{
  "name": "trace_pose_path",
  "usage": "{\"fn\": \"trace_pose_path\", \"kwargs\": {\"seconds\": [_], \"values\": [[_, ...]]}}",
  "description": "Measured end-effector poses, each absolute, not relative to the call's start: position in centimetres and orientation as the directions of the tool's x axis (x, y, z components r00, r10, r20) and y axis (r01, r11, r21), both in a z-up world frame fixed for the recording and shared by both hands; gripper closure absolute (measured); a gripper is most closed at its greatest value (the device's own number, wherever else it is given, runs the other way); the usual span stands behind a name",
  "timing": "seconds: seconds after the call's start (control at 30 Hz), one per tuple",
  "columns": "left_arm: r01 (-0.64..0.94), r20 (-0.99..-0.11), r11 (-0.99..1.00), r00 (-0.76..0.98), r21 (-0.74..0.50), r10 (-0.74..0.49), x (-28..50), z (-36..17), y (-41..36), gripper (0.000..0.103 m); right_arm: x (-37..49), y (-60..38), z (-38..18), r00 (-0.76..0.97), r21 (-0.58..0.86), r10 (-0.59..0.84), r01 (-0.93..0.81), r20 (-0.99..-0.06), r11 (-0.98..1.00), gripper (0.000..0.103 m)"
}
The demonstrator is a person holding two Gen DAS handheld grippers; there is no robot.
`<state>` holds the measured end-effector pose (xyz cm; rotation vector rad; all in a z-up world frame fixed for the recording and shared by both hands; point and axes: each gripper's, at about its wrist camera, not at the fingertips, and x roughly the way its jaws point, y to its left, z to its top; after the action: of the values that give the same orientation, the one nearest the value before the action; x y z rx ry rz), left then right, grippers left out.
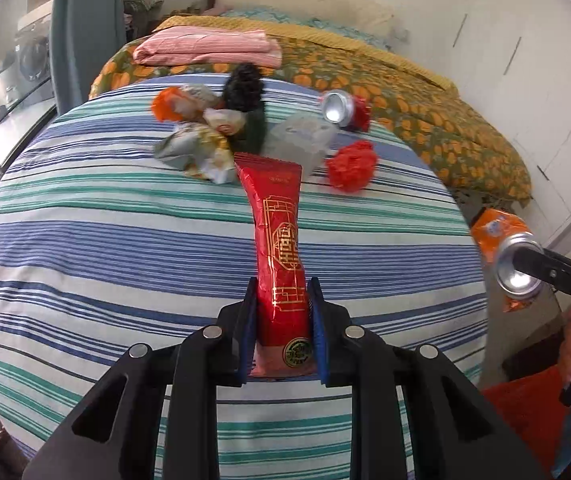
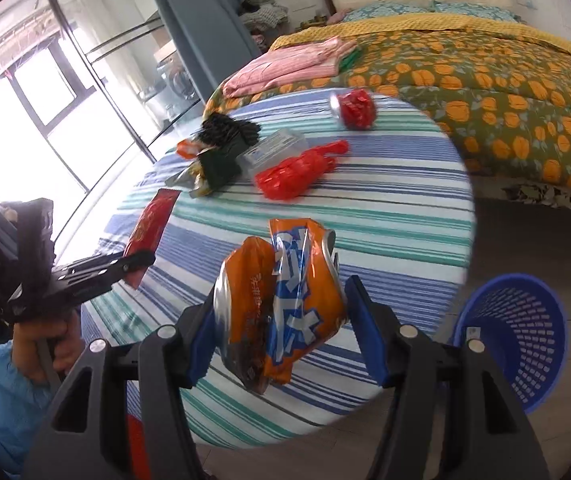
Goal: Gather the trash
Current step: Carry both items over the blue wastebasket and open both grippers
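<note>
Showing glossy red foil on the long packet (image 1: 279,240), creased and catching light; bare shiny metal at the end of the crushed orange can (image 2: 281,304), its printed skin dented; matt woven cloth on the striped cover (image 1: 125,248); smooth blue plastic latticework on the basket (image 2: 525,328); crinkled red plastic film on the wad (image 1: 351,164)
</note>
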<state>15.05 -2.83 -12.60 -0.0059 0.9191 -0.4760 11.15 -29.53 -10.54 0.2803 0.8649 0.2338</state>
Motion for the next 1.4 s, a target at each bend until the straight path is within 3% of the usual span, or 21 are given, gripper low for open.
{"fn": "trace_pose_path", "kwargs": {"seconds": [0.4, 0.73, 1.03, 1.07, 1.1, 1.17, 1.23, 1.4], "values": [[0.668, -0.73, 0.671, 0.277, -0.321, -0.625, 9.6, -12.0, -23.4, 0.08, 6.1, -46.4, -12.8, 0.648, 0.276, 0.076, 0.212, -0.758, 0.938, 0.044], [0.711, -0.792, 0.625, 0.158, -0.323, -0.589, 10.0, -18.1, -37.0, 0.08, 5.1, -55.5, -18.1, 0.618, 0.292, -0.001, 0.374, -0.786, 0.88, 0.042], [0.693, -0.826, 0.646, 0.129, -0.321, -0.548, 12.3, -23.5, -42.2, 0.078, 6.7, -59.4, -20.4, 0.614, 0.347, 0.011, 0.429, -0.789, 0.834, 0.036], [0.694, -0.829, 0.646, 0.128, -0.318, -0.545, 12.6, -24.0, -42.6, 0.071, 6.8, -59.7, -20.7, 0.614, 0.356, 0.017, 0.433, -0.789, 0.828, 0.033], [0.691, -0.833, 0.65, 0.125, -0.316, -0.538, 13.0, -24.6, -43.2, 0.055, 7.0, -60.0, -21.0, 0.614, 0.368, 0.024, 0.44, -0.789, 0.82, 0.031], [0.677, -0.841, 0.672, 0.143, -0.302, -0.522, 13.8, -25.0, -43.6, 0.042, 6.9, -60.5, -21.1, 0.618, 0.381, 0.024, 0.452, -0.786, 0.807, 0.027], [0.667, -0.839, 0.682, 0.156, -0.299, -0.521, 13.9, -24.7, -43.5, 0.039, 6.6, -60.7, -20.6, 0.631, 0.387, 0.016, 0.455, -0.776, 0.802, 0.026], [0.71, -0.79, 0.657, 0.24, -0.254, -0.565, 11.8, -20.4, -41.1, 0.018, 5.8, -59.8, -18.6, 0.653, 0.321, -0.083, 0.474, -0.753, 0.82, 0.014]]}}
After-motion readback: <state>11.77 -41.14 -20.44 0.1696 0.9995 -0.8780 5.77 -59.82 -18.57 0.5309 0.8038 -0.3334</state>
